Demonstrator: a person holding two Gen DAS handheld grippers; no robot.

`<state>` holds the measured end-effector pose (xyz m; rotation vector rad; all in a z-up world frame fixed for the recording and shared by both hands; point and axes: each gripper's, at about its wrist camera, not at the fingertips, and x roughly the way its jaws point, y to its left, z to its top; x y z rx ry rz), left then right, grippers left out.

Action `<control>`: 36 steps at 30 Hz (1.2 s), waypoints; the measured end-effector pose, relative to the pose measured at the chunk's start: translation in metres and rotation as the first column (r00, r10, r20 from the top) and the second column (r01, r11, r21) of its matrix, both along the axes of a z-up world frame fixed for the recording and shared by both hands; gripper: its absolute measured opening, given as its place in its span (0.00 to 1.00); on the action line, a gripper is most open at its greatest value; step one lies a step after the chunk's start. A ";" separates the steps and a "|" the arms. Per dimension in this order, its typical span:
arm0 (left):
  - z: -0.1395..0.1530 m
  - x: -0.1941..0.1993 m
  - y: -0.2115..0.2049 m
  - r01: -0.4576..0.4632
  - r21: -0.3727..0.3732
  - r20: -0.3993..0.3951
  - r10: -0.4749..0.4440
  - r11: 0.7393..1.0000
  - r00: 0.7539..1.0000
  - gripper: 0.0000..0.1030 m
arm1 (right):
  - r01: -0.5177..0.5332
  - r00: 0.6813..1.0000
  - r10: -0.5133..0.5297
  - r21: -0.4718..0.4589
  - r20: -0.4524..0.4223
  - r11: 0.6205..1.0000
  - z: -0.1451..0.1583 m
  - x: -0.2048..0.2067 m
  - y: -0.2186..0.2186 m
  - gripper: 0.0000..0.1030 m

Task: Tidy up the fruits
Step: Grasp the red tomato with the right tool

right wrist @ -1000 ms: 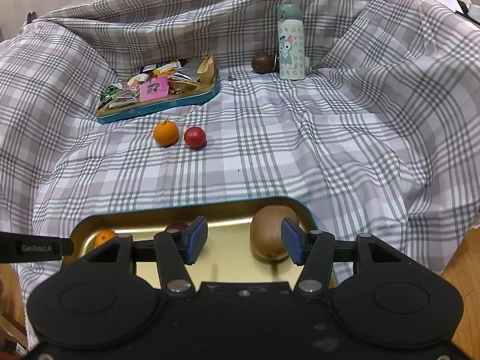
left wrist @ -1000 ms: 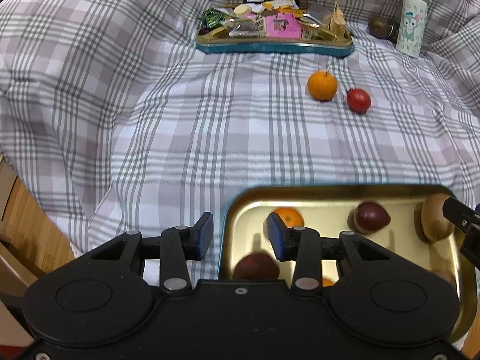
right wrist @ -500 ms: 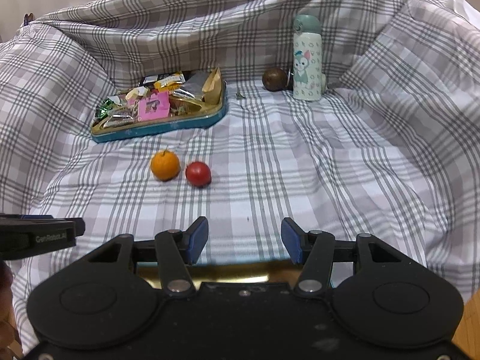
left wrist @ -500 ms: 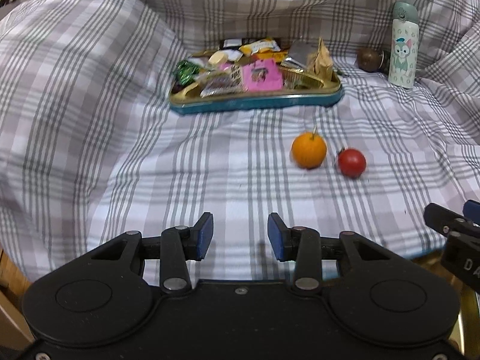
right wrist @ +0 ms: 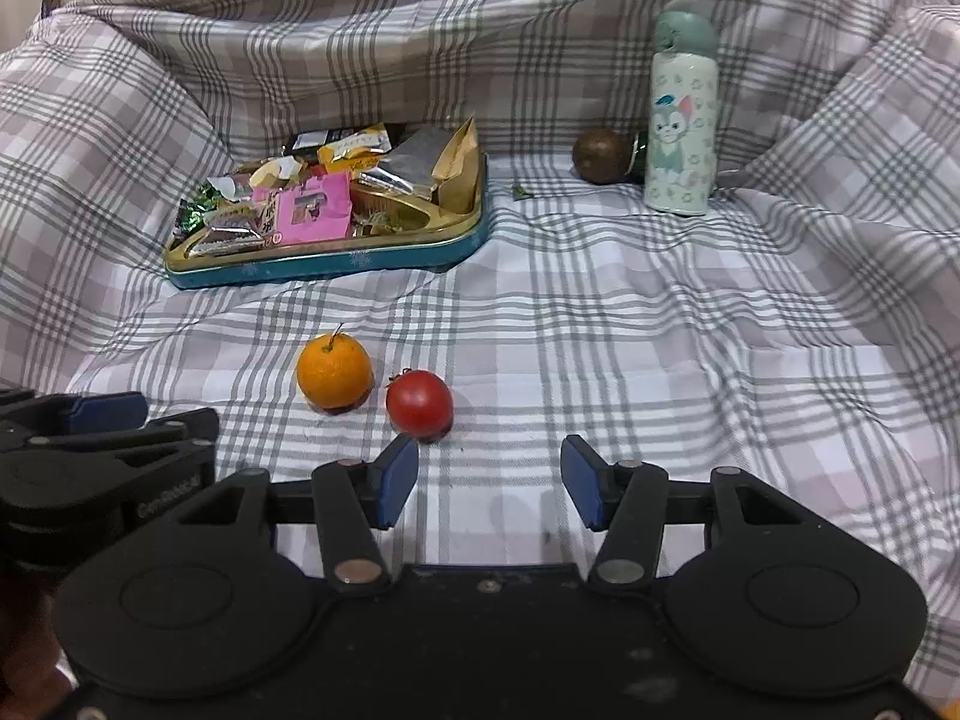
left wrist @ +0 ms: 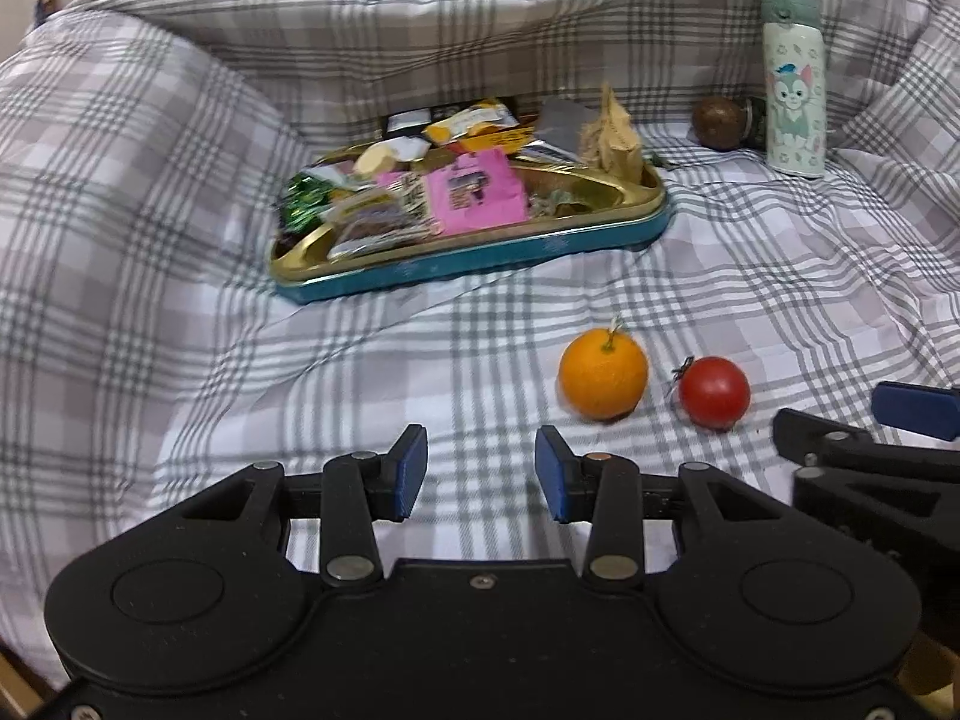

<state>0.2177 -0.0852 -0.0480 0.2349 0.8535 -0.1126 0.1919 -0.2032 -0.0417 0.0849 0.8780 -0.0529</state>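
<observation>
**Both grippers leave the near tray and close on the loose fruit**

The gold tray of fruit that filled the near view a second ago is gone from both cameras. The left gripper [left wrist: 480, 468] and right gripper [right wrist: 489, 489], both still spread and empty, now sit far closer to the orange [right wrist: 334, 372] and the red fruit [right wrist: 419, 402], which loom larger just beyond the fingertips.
</observation>
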 end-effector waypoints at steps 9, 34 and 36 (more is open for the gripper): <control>-0.015 0.020 -0.011 0.060 0.029 -0.009 -0.060 0.998 0.998 0.47 | -0.009 0.999 0.009 0.002 -0.041 1.000 -0.020 0.028 0.001 0.54; -0.016 0.025 0.024 -0.037 -0.081 -0.121 0.027 0.996 0.992 0.47 | -0.079 0.995 0.078 -0.016 -0.062 0.997 -0.042 0.057 0.017 0.34; -0.014 0.023 0.021 -0.020 -0.083 -0.110 0.011 0.996 0.994 0.47 | -0.067 0.996 0.065 -0.036 -0.061 0.997 -0.043 0.055 0.016 0.33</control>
